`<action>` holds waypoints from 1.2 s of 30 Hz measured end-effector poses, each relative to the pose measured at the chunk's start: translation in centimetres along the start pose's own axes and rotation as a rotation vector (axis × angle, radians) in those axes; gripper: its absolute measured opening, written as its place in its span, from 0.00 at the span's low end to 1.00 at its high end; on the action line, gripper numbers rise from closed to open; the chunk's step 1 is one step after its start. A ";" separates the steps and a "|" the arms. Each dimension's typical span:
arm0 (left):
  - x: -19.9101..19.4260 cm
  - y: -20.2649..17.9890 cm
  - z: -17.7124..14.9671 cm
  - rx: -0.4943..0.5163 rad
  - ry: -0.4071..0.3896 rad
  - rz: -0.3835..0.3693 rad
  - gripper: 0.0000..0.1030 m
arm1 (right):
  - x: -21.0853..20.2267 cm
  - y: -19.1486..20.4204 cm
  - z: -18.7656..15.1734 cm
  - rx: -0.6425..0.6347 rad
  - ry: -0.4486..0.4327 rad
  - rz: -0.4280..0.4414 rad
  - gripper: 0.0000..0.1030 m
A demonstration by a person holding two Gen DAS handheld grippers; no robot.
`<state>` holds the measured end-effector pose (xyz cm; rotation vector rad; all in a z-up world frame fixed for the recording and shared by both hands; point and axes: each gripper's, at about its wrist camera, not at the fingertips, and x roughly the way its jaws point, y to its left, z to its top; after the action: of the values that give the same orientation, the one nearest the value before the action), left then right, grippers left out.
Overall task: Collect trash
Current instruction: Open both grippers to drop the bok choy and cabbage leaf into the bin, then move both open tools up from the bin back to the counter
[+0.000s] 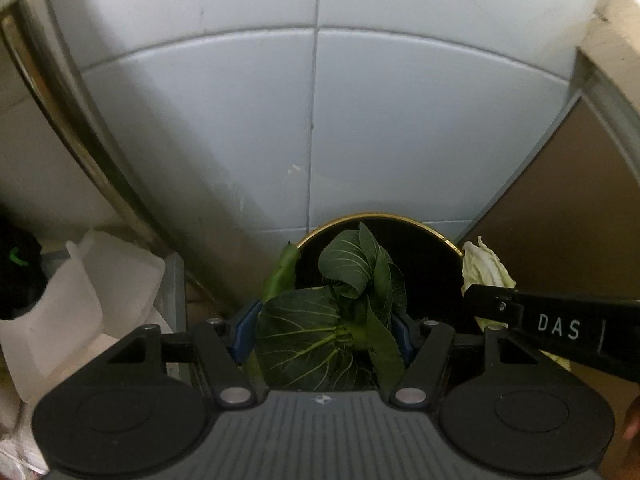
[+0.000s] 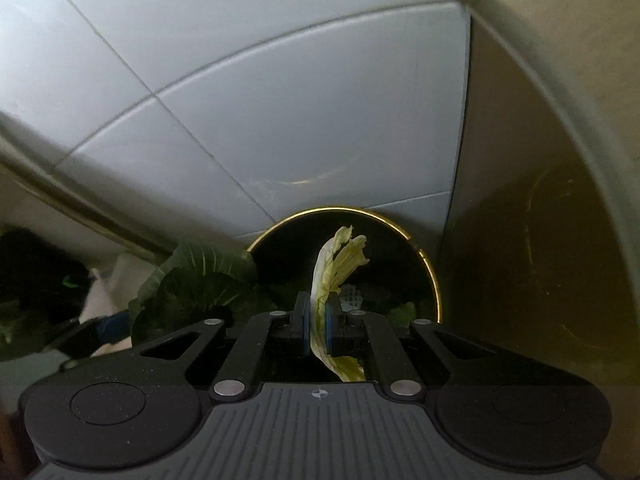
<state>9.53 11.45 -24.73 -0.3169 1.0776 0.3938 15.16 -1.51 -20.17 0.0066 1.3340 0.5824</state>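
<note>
Left tool (image 1: 324, 332) clamps dark green leaves (image 1: 340, 320); right tool (image 2: 318, 318) pinches a pale cabbage leaf (image 2: 336, 264), long axis running forward past the pads. Both loads hang just short of the gold-rimmed bin (image 2: 434, 280), its dark mouth straight ahead of each tool. Right tool sits slightly nearer. Tiled wall (image 1: 400, 120) behind; white container (image 1: 80, 300) left. Nothing blocks the drop.
</note>
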 end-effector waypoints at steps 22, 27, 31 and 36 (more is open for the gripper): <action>-1.7 3.3 -0.8 -0.143 -0.037 0.022 0.56 | -1.8 -0.3 -0.9 0.028 -0.068 -0.014 0.23; -3.9 3.2 -0.7 -0.160 -0.044 -0.015 0.56 | -4.2 0.0 -1.1 0.042 -0.096 0.014 0.23; -6.2 1.0 -0.3 -0.067 -0.078 -0.020 0.56 | -6.6 0.0 -1.2 0.042 -0.129 0.017 0.26; -8.8 -0.9 0.9 -0.007 -0.126 -0.052 0.56 | -10.2 -0.9 -1.5 0.073 -0.174 -0.005 0.26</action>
<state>7.04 9.66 -16.38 -0.3214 0.9433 0.3667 12.99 -6.89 -11.63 0.1111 1.1844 0.5167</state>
